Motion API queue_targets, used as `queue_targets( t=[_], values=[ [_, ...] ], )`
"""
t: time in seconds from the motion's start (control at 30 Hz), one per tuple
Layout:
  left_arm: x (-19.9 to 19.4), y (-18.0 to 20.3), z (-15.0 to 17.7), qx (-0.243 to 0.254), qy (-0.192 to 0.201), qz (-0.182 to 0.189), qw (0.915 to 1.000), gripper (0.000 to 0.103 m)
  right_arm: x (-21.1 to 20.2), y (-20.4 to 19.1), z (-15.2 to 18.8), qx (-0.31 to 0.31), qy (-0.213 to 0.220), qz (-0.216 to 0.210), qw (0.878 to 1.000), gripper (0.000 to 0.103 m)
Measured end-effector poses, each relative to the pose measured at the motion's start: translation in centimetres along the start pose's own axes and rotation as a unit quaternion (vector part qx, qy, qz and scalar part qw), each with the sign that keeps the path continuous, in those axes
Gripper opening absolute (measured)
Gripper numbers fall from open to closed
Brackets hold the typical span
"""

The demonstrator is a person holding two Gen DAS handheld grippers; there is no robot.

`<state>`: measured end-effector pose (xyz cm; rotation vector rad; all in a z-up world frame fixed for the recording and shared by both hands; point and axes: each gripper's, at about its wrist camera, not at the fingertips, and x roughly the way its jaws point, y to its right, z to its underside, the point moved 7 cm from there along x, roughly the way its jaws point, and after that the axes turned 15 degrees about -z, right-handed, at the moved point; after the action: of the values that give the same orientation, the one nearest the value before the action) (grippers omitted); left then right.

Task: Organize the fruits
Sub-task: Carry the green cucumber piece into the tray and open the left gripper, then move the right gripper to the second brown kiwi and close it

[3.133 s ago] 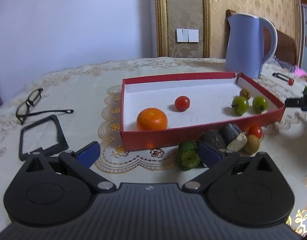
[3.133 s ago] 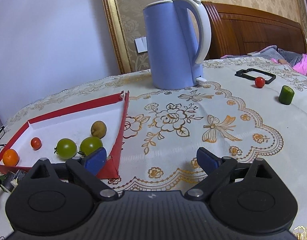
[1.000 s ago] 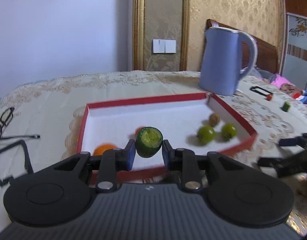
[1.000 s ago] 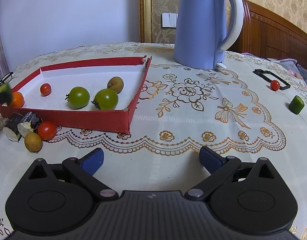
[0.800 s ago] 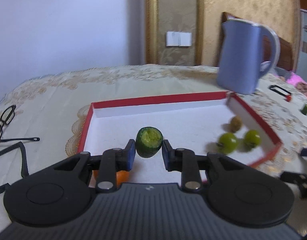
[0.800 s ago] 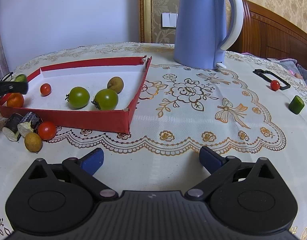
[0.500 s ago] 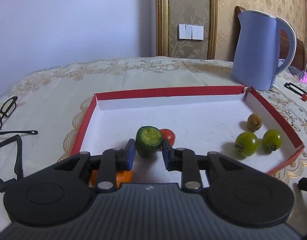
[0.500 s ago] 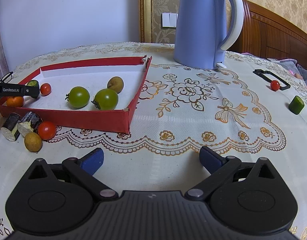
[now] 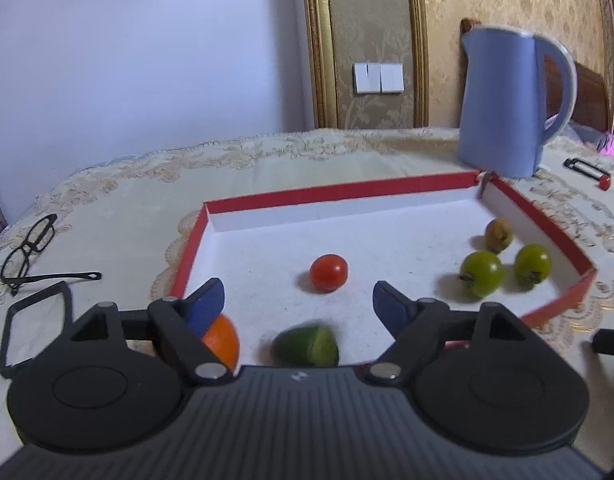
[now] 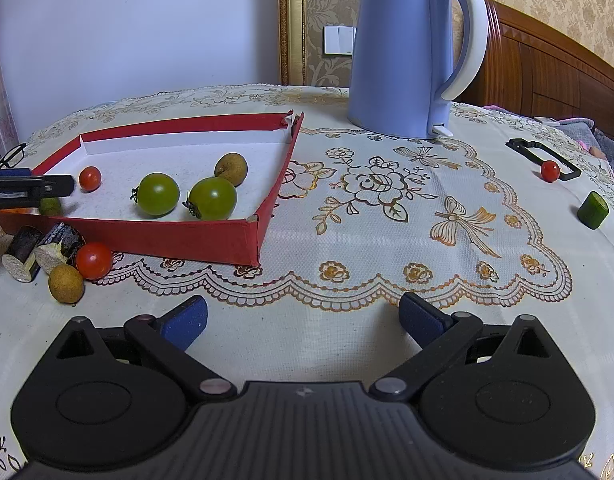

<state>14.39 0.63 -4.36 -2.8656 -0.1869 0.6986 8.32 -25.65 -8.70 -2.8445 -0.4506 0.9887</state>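
My left gripper (image 9: 299, 300) is open over the near end of the red tray (image 9: 331, 196). A green cucumber piece (image 9: 306, 345) lies blurred on the tray floor just below it, beside an orange (image 9: 223, 340). A red tomato (image 9: 328, 272), two green tomatoes (image 9: 481, 278) and a brown longan (image 9: 498, 234) also lie in the tray. My right gripper (image 10: 303, 320) is open and empty above the tablecloth, right of the tray (image 10: 187, 236). Outside the tray's near left corner lie a red tomato (image 10: 93, 260), a longan (image 10: 65, 283) and two dark cut pieces (image 10: 39, 250).
A blue kettle (image 10: 411, 52) stands behind the tray. At the far right lie a cherry tomato (image 10: 550, 170), a black frame (image 10: 541, 154) and a green cucumber piece (image 10: 593, 210). Glasses (image 9: 31, 252) and another black frame (image 9: 35, 324) lie left of the tray.
My left gripper opened and let go of the cucumber piece, which dropped onto the tray floor beside the orange. The right gripper has not moved.
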Motion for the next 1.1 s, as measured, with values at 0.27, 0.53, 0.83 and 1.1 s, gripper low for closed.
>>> queue_targets(
  t=[0.27,0.53,0.83,1.1],
  values=[
    [-4.2,-2.7,2.5,-0.021,-0.005,0.011,0.9997,0.09,0.0,0.0,0.0,0.0,0.0,0.0,1.0,0.103],
    [-3.4,-5.4,6.3,-0.032,-0.063,0.015,0.9974,0.095,0.0,0.0,0.0,0.0,0.0,0.0,1.0,0.103],
    [-1.5,-5.7,6.5,-0.032,-0.095,-0.015,0.9948,0.103,-1.0,-1.5,-0.1,-0.012,0.031,-0.009,0.999,0.103],
    [-1.5,-5.9,6.6,-0.033,-0.096,-0.014,0.9947,0.103,-0.1,-9.3,-0.1,-0.086,0.038,-0.06,0.994,0.09]
  ],
)
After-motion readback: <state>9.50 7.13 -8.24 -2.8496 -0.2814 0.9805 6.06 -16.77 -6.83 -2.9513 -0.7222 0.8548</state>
